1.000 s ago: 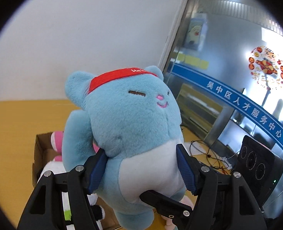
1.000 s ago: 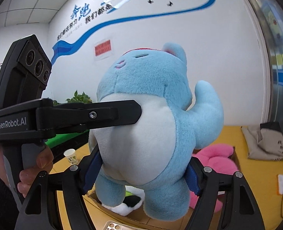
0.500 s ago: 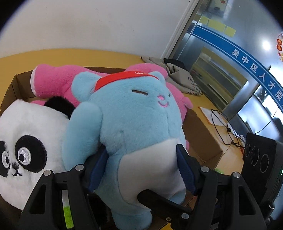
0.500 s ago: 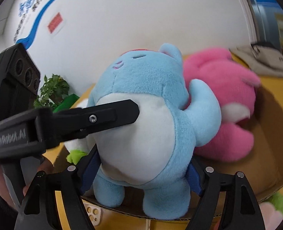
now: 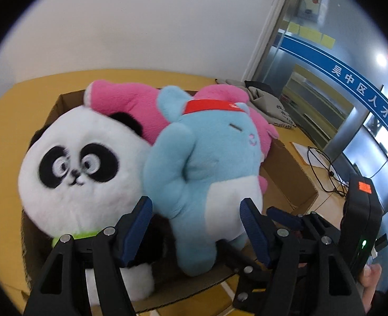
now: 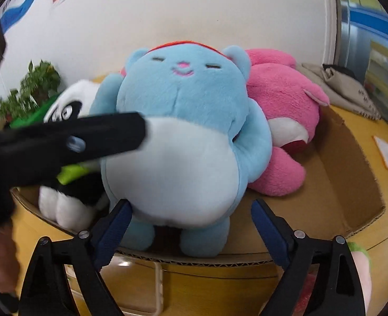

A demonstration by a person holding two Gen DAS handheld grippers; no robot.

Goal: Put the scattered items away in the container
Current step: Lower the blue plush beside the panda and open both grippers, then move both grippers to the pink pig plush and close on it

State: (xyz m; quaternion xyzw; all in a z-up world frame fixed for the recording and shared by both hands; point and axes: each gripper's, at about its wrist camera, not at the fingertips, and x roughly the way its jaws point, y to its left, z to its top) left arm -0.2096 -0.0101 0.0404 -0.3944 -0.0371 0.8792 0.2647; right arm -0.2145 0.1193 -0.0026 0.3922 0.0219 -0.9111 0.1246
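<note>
**Blue toy set down in the box, both grips letting go**

The right gripper has just been spreading its jaws; the blue toy stands between them, but there is clear air at the right pad and the left pad sits just beside the toy's hip, so it is released. The left gripper also brackets the toy's lower body: its right pad seems to brush the white belly, its left pad stands apart, so that grip reads as released too, not clenched.

The toy stands upright on its feet at the near edge of the cardboard box, with the panda pressed against it at nine o'clock in the left view and the pink toy behind it at two o'clock in the right view.

The risk is a forward tumble: its feet rest close to the front rim, and a pad snagging the fur during withdrawal could drag it out over the edge.
</note>
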